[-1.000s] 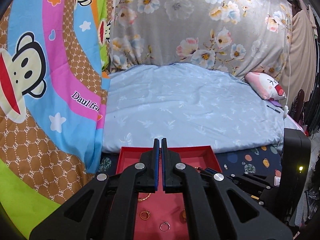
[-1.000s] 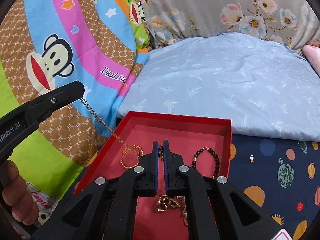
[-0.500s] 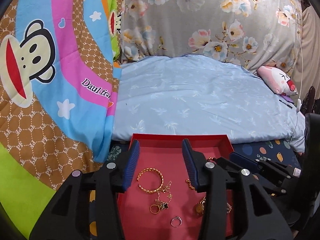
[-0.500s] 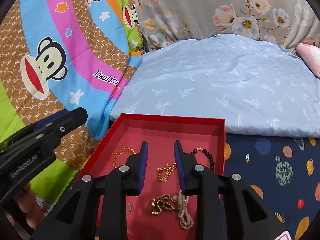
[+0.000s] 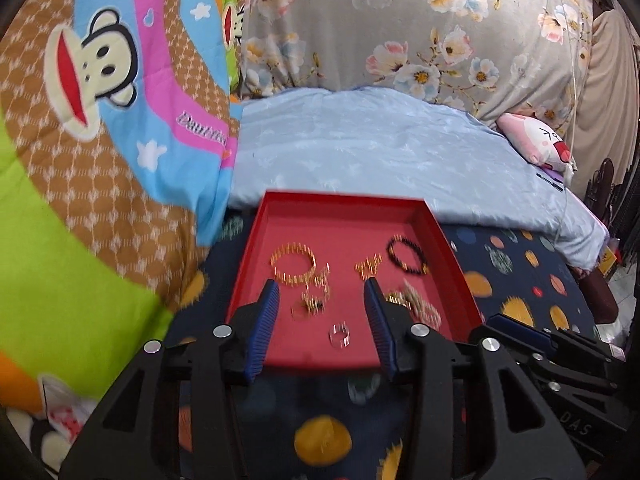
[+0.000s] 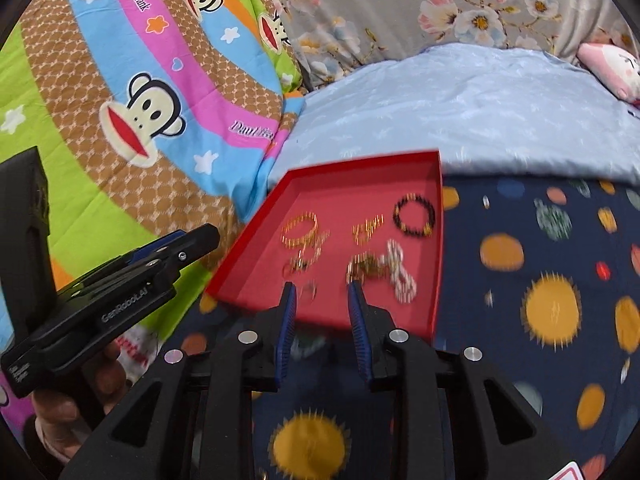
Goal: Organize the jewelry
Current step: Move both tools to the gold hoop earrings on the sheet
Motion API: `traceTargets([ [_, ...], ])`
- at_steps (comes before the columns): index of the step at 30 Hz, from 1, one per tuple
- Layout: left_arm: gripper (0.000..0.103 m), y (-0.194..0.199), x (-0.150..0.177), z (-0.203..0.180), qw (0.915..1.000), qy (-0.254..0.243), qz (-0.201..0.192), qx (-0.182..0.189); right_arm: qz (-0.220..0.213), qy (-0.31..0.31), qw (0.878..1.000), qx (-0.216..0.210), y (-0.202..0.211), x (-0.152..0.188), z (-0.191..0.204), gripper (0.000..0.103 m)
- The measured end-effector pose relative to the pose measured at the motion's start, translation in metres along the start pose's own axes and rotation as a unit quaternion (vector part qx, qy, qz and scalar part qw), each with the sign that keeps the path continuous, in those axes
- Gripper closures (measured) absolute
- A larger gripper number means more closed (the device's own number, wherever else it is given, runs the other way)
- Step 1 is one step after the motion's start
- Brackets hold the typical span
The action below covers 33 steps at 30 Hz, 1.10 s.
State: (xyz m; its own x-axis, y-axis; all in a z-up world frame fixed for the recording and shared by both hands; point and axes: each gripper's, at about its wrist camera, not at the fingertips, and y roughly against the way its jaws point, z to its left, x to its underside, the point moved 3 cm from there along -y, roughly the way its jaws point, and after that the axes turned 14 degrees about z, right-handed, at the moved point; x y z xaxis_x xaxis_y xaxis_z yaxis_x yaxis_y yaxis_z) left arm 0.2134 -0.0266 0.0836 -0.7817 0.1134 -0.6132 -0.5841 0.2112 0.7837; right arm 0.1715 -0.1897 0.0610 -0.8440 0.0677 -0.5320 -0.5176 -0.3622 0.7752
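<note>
A red tray point(image 5: 280, 216) point(image 6: 248, 256) lies on a dark planet-print sheet. In it are a gold bangle point(image 5: 294, 266) point(image 6: 300, 229), a black bead bracelet point(image 5: 406, 256) point(image 6: 414, 216), a gold chain point(image 5: 368, 268) point(image 6: 366, 230), rings point(image 5: 339, 334) and a pearl strand point(image 6: 400, 272). My left gripper point(image 5: 320, 300) is open and empty over the tray's near edge. My right gripper point(image 6: 322, 296) is open and empty at the tray's near edge. The left gripper also shows in the right wrist view point(image 6: 176, 252), left of the tray.
A monkey-print quilt point(image 5: 100, 160) rises on the left. A light blue blanket point(image 5: 380, 152) lies behind the tray, with floral fabric point(image 5: 400, 20) beyond. A pink plush toy point(image 5: 536, 144) sits far right. The planet-print sheet point(image 6: 540, 280) spreads to the right.
Both grippers went from shut to open and drew back from over the tray. The chain held by the left gripper a second ago now lies in the tray.
</note>
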Motion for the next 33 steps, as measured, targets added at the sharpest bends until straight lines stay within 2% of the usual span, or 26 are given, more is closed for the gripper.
traceTargets([
  [4, 0.061, 0.007, 0.047, 0.002, 0.9996, 0.008, 0.025, 0.005, 0.025, -0.018, 0.999, -0.011, 0.008, 0.047, -0.002, 0.076],
  [8, 0.061, 0.013, 0.089, -0.003, 0.9988, 0.003, 0.048, 0.006, 0.052, -0.028, 0.998, 0.001, 0.009, 0.092, -0.005, 0.076],
  [13, 0.061, 0.019, 0.129, -0.011, 0.9977, -0.011, 0.066, 0.003, 0.071, -0.032, 0.997, 0.021, 0.007, 0.130, -0.008, 0.076],
  [17, 0.054, 0.015, 0.154, -0.012, 0.9965, 0.002, 0.083, 0.010, 0.072, -0.023, 0.996, 0.041, 0.005, 0.143, -0.007, 0.076],
  [21, 0.054, 0.008, 0.168, -0.013, 0.9954, 0.007, 0.095, 0.011, 0.073, -0.010, 0.996, 0.057, -0.001, 0.147, -0.003, 0.076],
  [33, 0.054, -0.001, 0.173, -0.026, 0.9951, -0.010, 0.096, 0.018, 0.074, 0.011, 0.995, 0.072, -0.018, 0.135, 0.003, 0.076],
])
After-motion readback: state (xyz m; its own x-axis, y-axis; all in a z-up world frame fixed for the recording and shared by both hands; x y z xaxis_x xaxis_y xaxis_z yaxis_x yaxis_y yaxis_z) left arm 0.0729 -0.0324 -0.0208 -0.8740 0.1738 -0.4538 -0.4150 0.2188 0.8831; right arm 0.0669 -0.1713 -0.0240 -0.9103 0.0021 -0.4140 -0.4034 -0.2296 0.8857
